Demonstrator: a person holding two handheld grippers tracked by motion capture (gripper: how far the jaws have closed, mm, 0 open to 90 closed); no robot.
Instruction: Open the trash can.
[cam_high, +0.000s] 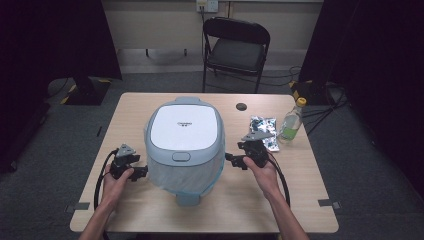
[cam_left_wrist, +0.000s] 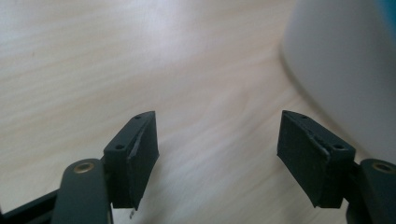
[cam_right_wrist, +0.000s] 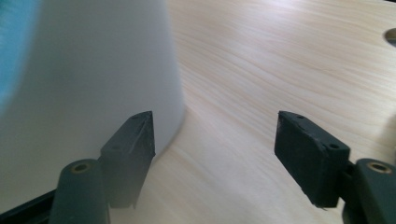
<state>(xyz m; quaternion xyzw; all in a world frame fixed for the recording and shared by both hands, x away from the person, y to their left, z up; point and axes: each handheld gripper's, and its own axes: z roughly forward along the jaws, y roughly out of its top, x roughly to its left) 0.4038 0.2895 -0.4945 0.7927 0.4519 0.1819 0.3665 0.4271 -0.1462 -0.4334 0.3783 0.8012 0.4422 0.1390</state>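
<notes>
A large white and grey rice cooker (cam_high: 184, 142) with its lid down stands in the middle of the wooden table (cam_high: 150, 207). My left gripper (cam_high: 141, 172) is held low at the cooker's left side, open, with bare tabletop between its jaws; the cooker's white wall (cam_left_wrist: 341, 70) rises just past its right jaw. My right gripper (cam_high: 231, 159) sits at the cooker's right side, also open and holding nothing. In the right gripper view the cooker's wall (cam_right_wrist: 93, 74) stands close against the left jaw. A hand holds each gripper.
A crinkled silver packet (cam_high: 263, 130) and a clear bottle (cam_high: 291, 122) with a yellow cap and greenish liquid stand at the table's right. A round cable hole (cam_high: 241, 106) lies behind the cooker. A black folding chair (cam_high: 235, 47) stands beyond the far edge.
</notes>
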